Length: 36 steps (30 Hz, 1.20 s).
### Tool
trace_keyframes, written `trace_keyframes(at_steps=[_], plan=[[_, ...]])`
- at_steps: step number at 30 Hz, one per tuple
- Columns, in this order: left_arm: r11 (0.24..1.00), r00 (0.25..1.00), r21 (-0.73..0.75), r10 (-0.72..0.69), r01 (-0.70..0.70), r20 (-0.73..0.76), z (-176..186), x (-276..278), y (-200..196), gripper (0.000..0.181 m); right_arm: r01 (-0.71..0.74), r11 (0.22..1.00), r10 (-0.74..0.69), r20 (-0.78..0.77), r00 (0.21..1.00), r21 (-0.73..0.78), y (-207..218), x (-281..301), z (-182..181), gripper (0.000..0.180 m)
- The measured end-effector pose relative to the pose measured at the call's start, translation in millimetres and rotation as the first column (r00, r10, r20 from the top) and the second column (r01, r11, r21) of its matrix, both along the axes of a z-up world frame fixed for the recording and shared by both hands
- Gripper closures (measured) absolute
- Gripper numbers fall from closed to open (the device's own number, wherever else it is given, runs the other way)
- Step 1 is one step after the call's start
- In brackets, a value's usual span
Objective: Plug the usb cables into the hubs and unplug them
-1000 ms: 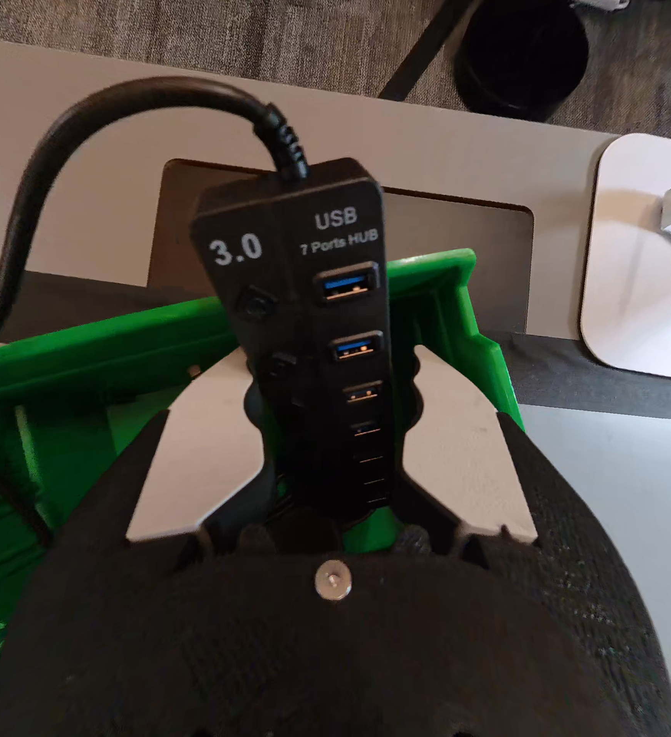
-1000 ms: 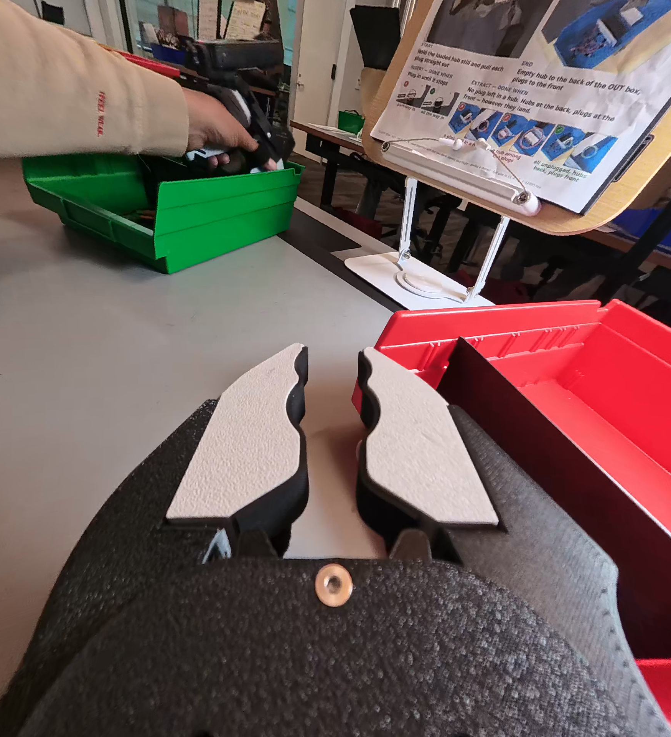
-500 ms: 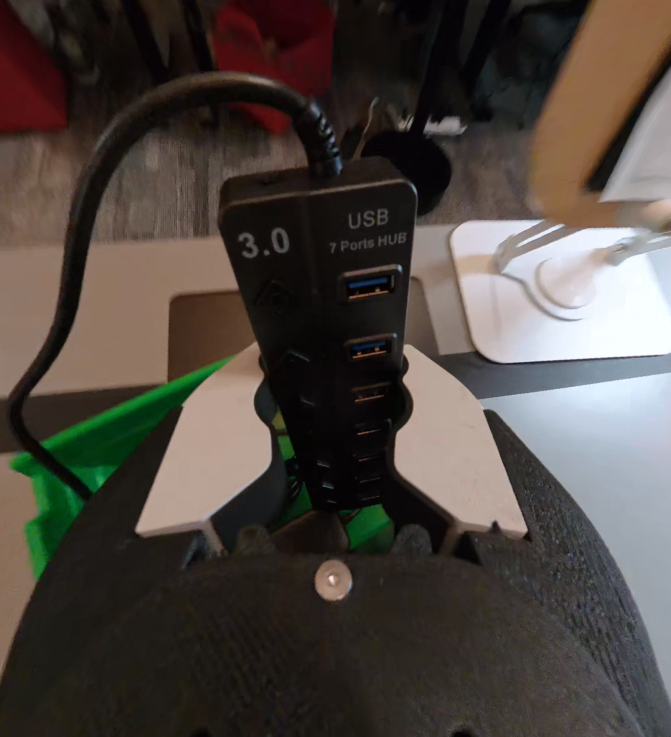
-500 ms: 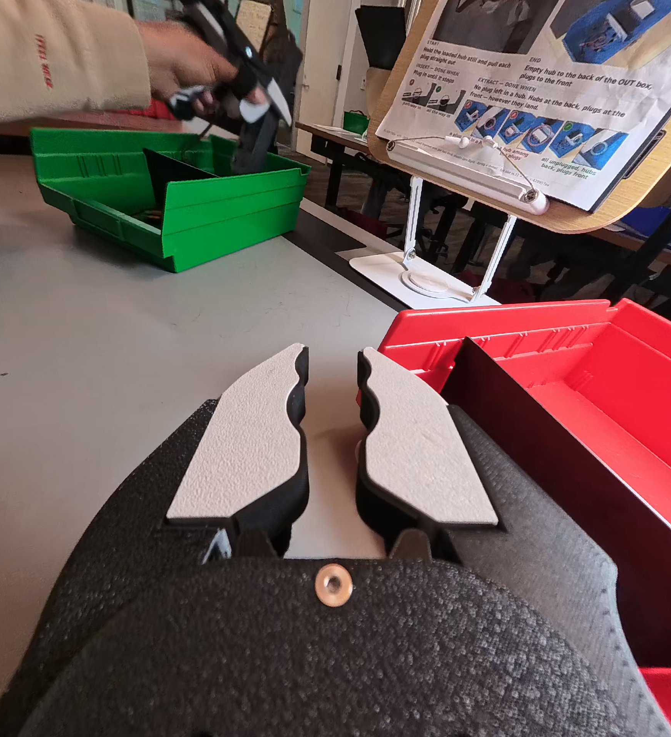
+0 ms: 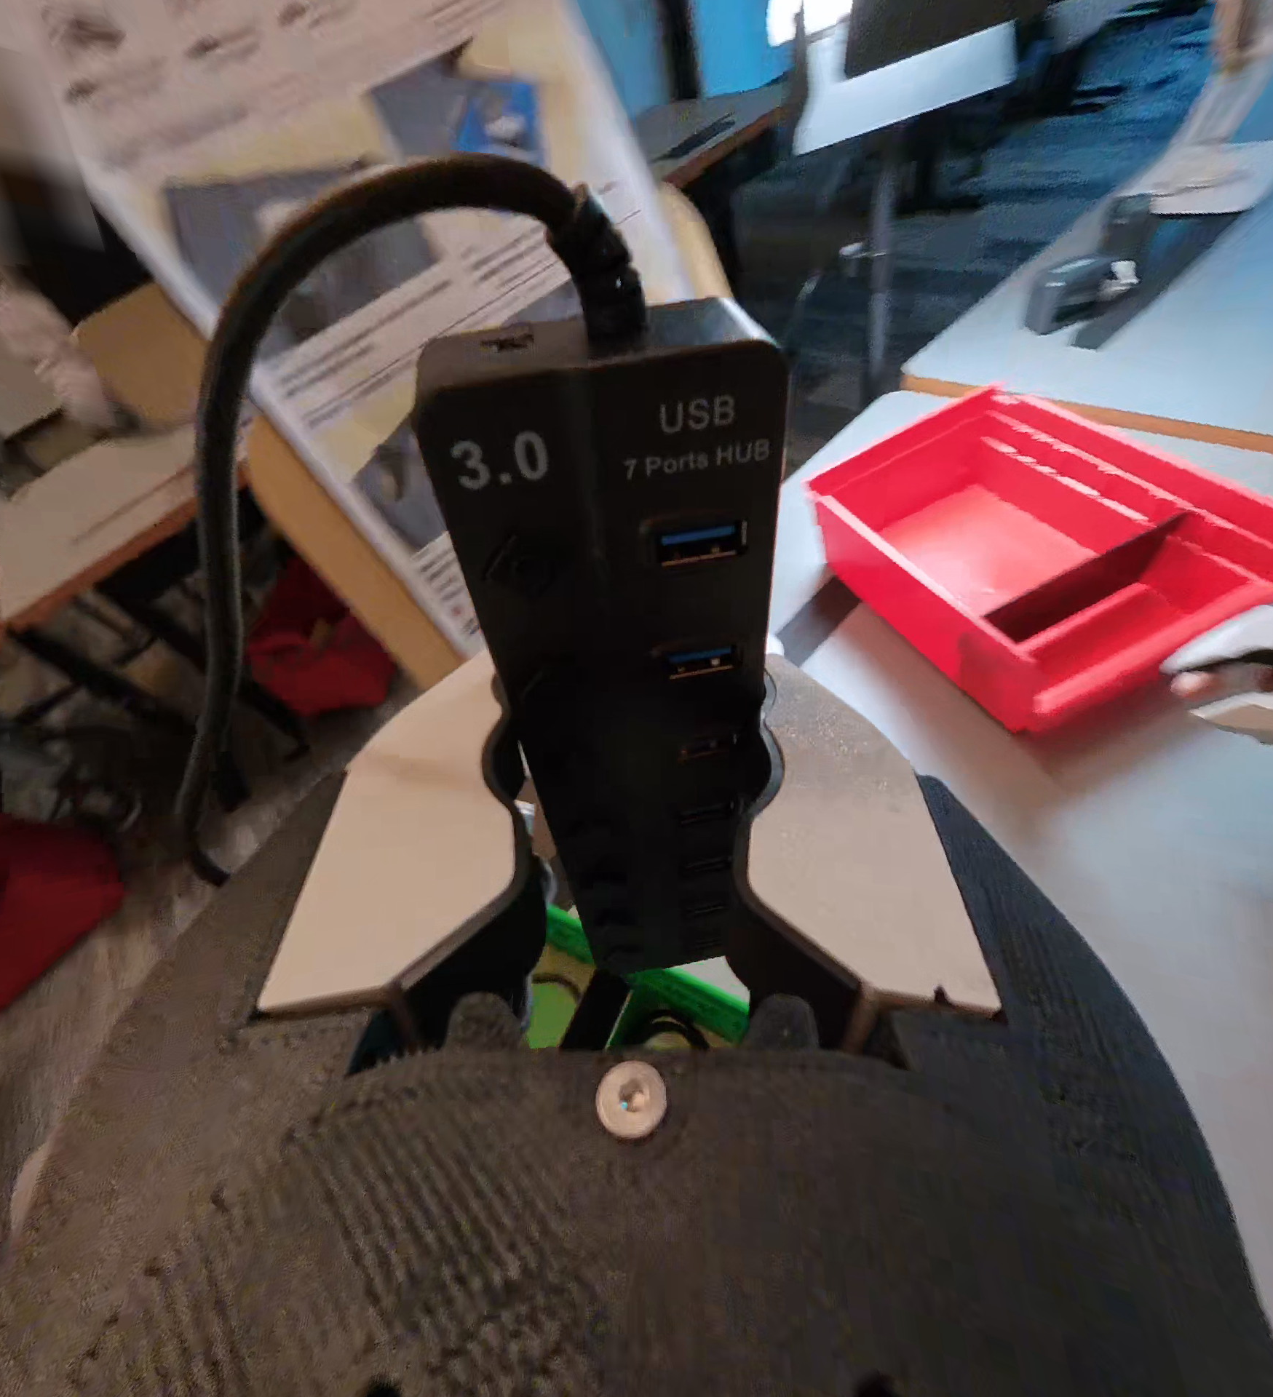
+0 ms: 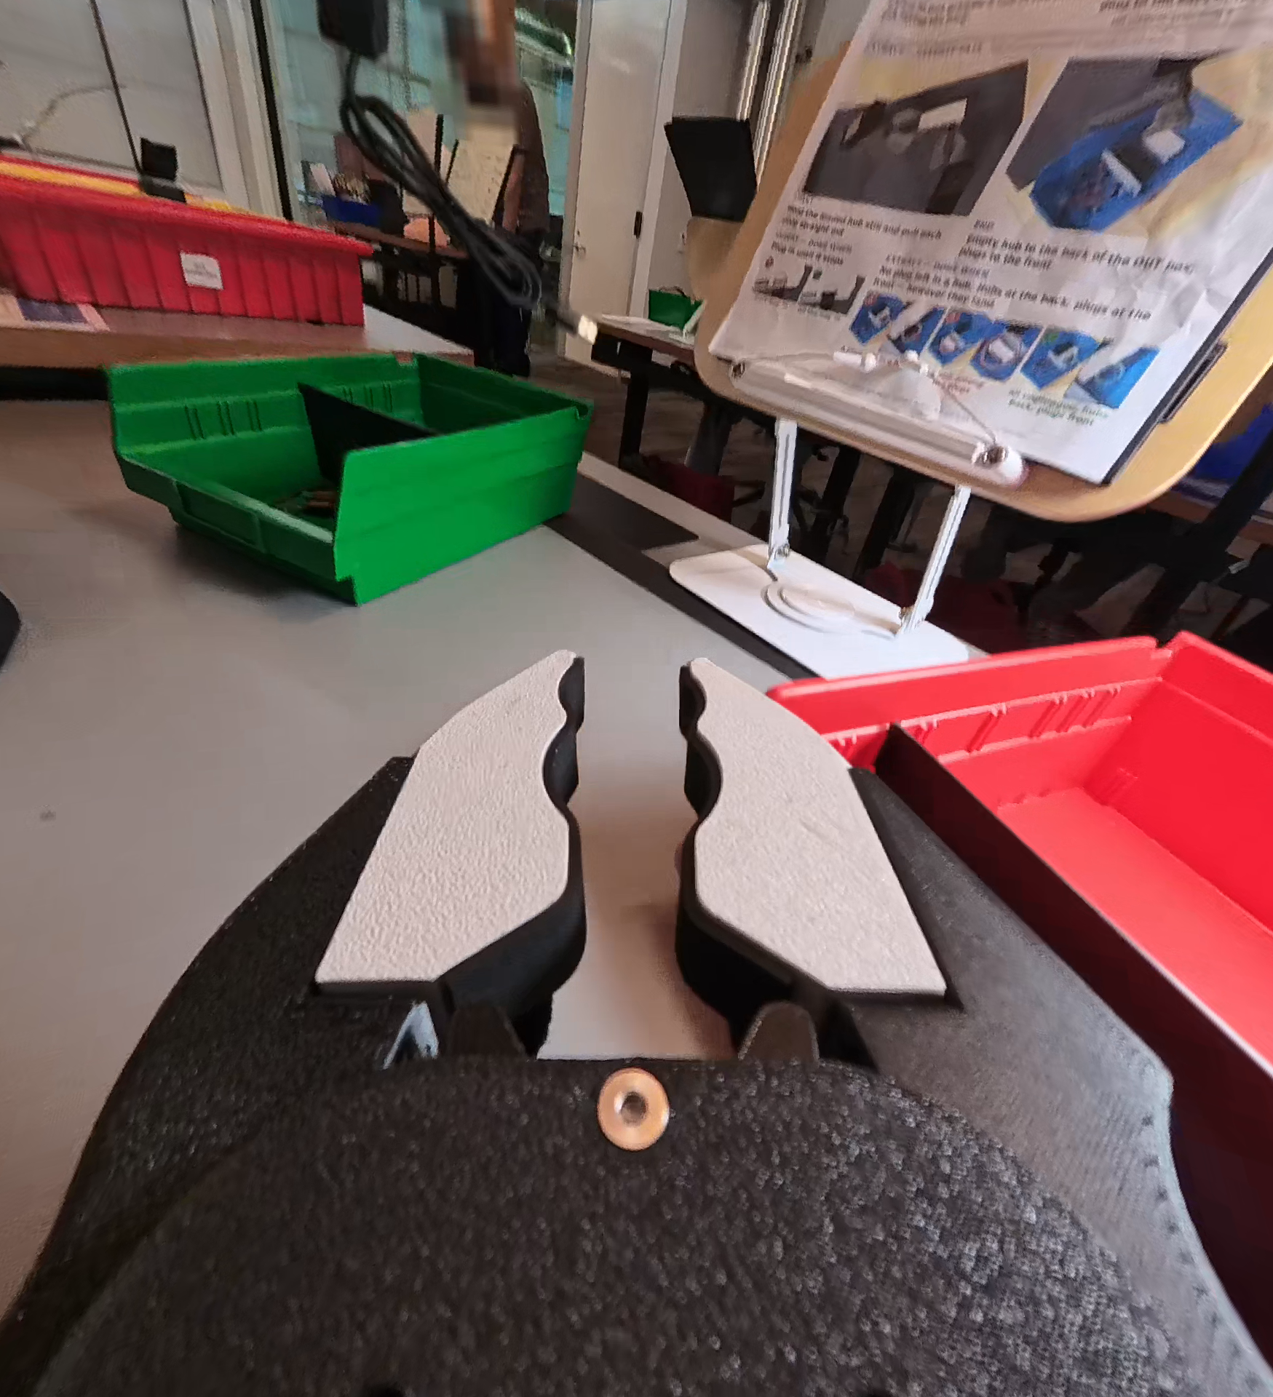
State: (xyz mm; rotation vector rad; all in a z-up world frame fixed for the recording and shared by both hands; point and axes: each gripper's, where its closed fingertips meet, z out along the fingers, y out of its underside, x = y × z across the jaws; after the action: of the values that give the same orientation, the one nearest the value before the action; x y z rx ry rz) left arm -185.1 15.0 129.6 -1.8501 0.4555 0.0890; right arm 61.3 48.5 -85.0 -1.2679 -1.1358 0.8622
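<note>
Black plastic forms the body of the USB hub (image 5: pixel 610 605), a long strip that stands upright and lifted in the left wrist view, with a column of ports down its right side and round buttons down its left. The top two ports show blue inserts; the lower ones are dark and hard to read. From its top end a thick black cable (image 5: pixel 240 453) arches over to the left and hangs down out of sight behind the gripper body. The left gripper (image 5: pixel 629 763) is clamped on the hub's lower half, its two pale pads pressing the hub's sides. Below the hub's bottom end a strip of the green bin (image 5: pixel 663 983) shows through the gap.

To the right in that view, on the grey table (image 5: pixel 1072 869), sits the red bin (image 5: pixel 1056 559) with a black divider across it, and the background is blurred.

In the right wrist view the right gripper (image 6: pixel 631 695) hovers low over the table with its fingers a little apart and nothing between them. The red bin (image 6: pixel 1072 756) lies just to its right. The green bin (image 6: pixel 421 484), with its own black divider, stands farther off to the left, and a tilted instruction board on a white stand (image 6: pixel 814 605) rises at the far right.
</note>
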Motion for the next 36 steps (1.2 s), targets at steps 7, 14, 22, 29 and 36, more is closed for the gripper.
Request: trace_keyframes(at_steps=[7,14,22,29,36], plan=[[0.9,0.9,-0.059,-0.434,0.431,-0.043,5.8,142.7,-59.6,0.123,-0.163,0.985,0.17,-0.122,0.978,0.06,-37.4,-19.6,84.6,0.15],[0.769,0.783,-0.155,-0.62,0.62,0.059,-64.9,211.5,-87.0,0.123,-0.4,0.916,0.401,-0.136,0.906,0.04,-88.2,-19.9,154.3,0.144],[0.648,0.698,-0.259,-0.663,0.716,0.271,-150.9,218.4,-82.6,0.123,-0.59,0.803,0.594,0.038,0.804,-0.086,-115.1,-30.3,121.7,0.128],[0.543,0.654,-0.375,-0.688,0.752,0.315,-186.8,222.1,-93.7,0.122,-0.669,0.712,0.693,0.062,0.718,-0.214,-131.9,-62.5,74.7,0.12],[0.576,0.631,-0.256,-0.698,0.776,0.34,-172.7,220.7,-87.3,0.123,-0.625,0.775,0.63,0.042,0.775,-0.094,-121.7,-55.8,92.7,0.123]])
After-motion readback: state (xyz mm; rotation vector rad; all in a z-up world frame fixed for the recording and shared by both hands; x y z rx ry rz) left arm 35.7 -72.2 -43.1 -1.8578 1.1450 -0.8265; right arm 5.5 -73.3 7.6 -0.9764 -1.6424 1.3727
